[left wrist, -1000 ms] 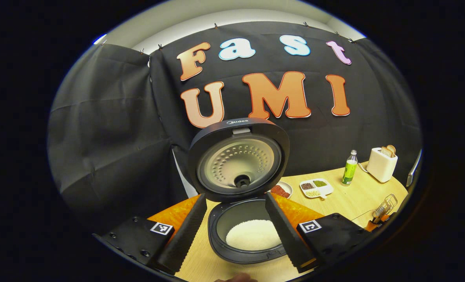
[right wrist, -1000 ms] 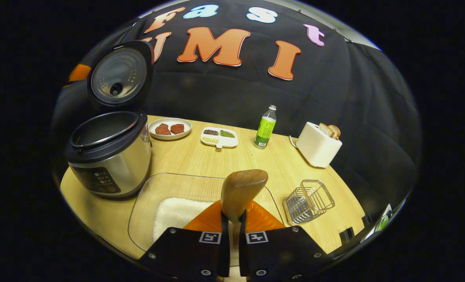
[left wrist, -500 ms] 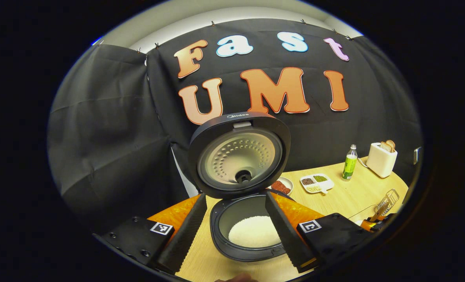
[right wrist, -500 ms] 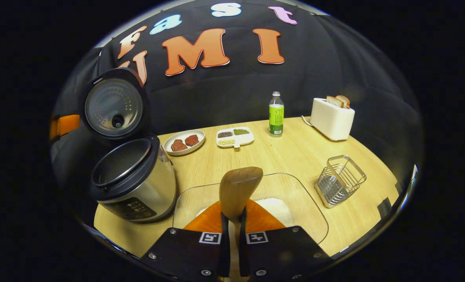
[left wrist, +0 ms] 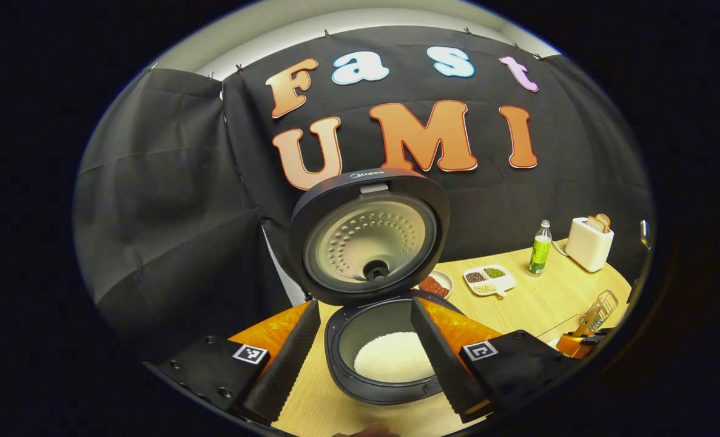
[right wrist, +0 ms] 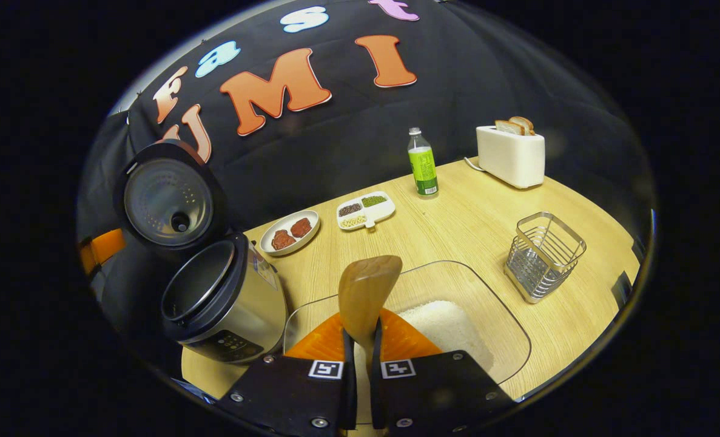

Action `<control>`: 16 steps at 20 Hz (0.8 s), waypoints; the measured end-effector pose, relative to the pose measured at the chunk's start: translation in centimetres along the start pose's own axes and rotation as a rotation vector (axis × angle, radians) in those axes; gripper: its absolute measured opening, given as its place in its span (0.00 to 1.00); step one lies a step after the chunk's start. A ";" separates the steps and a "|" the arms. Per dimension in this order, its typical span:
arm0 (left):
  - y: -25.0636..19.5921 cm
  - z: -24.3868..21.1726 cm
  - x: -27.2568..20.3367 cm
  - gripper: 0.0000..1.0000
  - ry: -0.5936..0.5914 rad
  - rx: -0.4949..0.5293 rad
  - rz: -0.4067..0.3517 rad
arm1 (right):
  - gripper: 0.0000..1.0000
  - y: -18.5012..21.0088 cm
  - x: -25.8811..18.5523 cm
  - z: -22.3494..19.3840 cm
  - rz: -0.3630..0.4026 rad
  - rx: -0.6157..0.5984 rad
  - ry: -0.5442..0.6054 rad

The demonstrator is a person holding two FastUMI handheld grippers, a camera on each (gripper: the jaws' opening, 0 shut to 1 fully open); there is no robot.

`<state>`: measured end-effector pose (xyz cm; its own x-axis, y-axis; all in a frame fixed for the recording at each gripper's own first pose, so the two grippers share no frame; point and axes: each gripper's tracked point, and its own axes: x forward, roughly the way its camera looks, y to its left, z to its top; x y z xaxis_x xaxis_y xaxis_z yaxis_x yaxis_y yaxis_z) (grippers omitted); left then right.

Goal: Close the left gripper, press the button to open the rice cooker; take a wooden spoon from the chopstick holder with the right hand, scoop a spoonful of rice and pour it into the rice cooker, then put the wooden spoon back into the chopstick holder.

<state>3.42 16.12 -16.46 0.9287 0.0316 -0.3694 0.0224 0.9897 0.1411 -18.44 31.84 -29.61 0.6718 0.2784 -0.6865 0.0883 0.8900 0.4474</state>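
Tabletop (right wrist: 457,224) orderly. My right tongs (right wrist: 360,358) pinch wooden spoon (right wrist: 366,291); left tongs (left wrist: 363,358) spread. Risk: spoon snagging chopstick holder (right wrist: 545,255) rim, frame right, tipping it.

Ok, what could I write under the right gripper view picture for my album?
The right gripper holds a wooden spoon above the rice tray.

**Cooker open, spoon out of holder**

Your rice cooker (right wrist: 226,303) stands lid-up, white rice (left wrist: 393,364) in its pot. The wooden spoon (right wrist: 364,294) sits upright above the clear rice tray. The wire chopstick holder (right wrist: 543,255) stands well apart, upright.
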 end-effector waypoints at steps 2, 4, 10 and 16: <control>-0.2 0.0 0.1 1.00 0.001 -0.003 -0.006 | 0.08 0.3 0.1 -0.2 0.019 0.021 0.014; -0.5 -0.2 0.1 1.00 0.003 -0.004 -0.012 | 0.08 0.8 0.1 -0.4 0.040 0.053 0.034; -0.1 -0.4 0.3 1.00 0.005 -0.004 -0.003 | 0.08 2.3 0.2 -0.6 0.109 0.145 0.086; 0.0 -0.3 0.2 1.00 0.004 -0.003 -0.002 | 0.08 3.0 0.4 -0.8 0.196 0.299 0.146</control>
<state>3.50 16.12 -16.79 0.9271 0.0302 -0.3736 0.0230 0.9903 0.1371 -18.49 34.91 -28.94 0.5873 0.5008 -0.6358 0.1935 0.6759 0.7111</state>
